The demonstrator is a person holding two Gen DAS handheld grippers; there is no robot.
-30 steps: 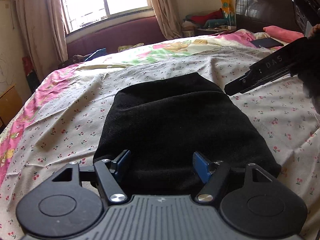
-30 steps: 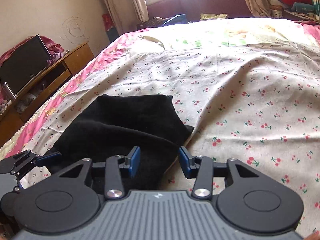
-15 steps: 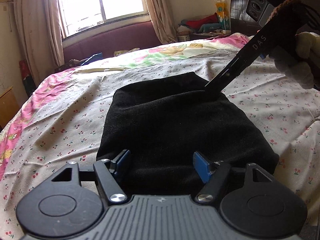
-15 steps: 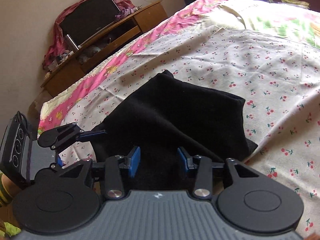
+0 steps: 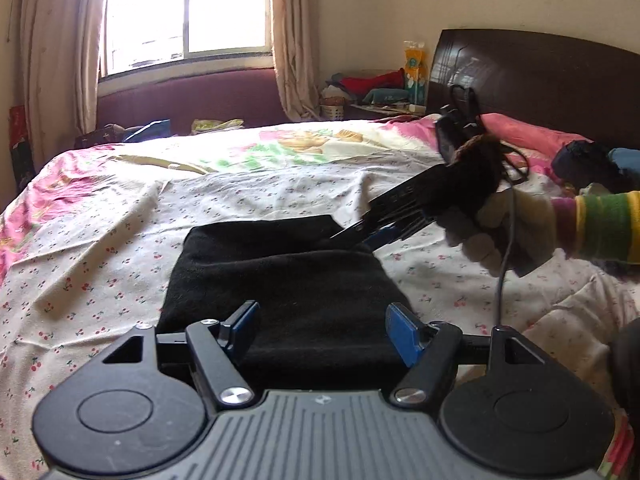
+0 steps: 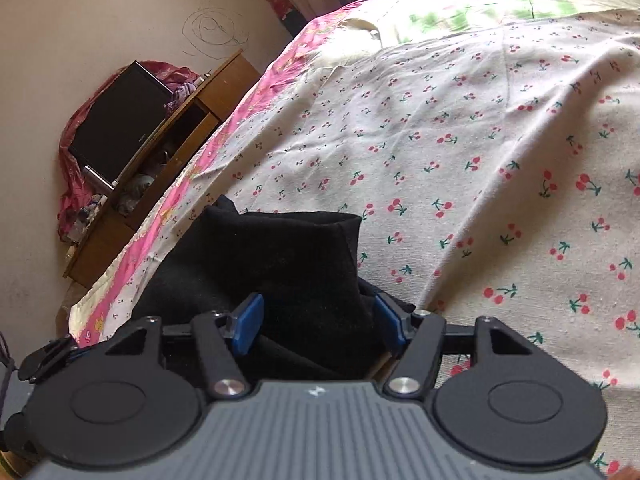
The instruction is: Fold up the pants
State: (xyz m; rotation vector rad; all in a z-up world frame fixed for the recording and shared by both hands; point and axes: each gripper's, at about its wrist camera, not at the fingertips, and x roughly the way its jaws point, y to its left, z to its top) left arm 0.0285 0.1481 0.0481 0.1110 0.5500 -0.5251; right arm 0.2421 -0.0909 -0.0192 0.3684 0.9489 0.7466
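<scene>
No readable writing on either tool here; the small mark on the TV [image 6: 116,128] is too tiny to make out. The black pants [image 5: 280,276] lie folded into a compact block on the cherry-print sheet [image 5: 100,248] of the bed, near its front edge. The left gripper [image 5: 322,330] sits low at the near edge of the pants, blue fingers [image 5: 402,332] spread wide, cloth lying between them but nothing pinched. The right gripper [image 6: 318,322] comes in from the far right corner, jaws apart as well, straddling a raised fold of the pants, its fingers [image 6: 248,322] flanking the fabric. From the left view, a gloved hand [image 5: 500,232] carries it, tips touching the top edge of the pants.
</scene>
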